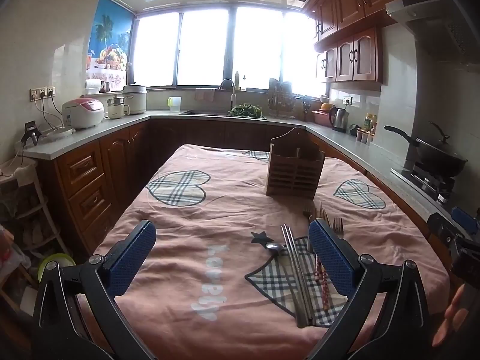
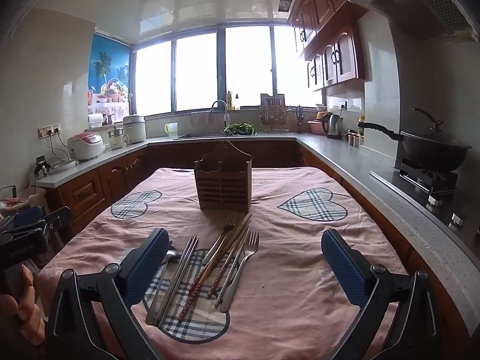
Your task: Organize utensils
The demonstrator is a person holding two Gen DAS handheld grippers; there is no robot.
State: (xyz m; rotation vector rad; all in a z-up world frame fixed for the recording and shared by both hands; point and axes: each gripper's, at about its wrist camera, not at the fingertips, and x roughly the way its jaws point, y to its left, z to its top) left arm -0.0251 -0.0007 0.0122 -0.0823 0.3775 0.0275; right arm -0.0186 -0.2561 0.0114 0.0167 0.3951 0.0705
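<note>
Lying before wooden caddy (image 2: 222, 180) — utensils (image 2: 210, 270).

Pink tablecloth (image 1: 180, 270): pale lettering, upside down, reads roughly "lovely"; nothing else legible.

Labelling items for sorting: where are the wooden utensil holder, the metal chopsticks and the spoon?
wooden utensil holder (image 2: 222, 190): right wrist view, slatted front.
metal chopsticks (image 2: 180, 273): right wrist view, mid-shafts.
spoon (image 1: 274, 246): left wrist view, bowl.
</note>
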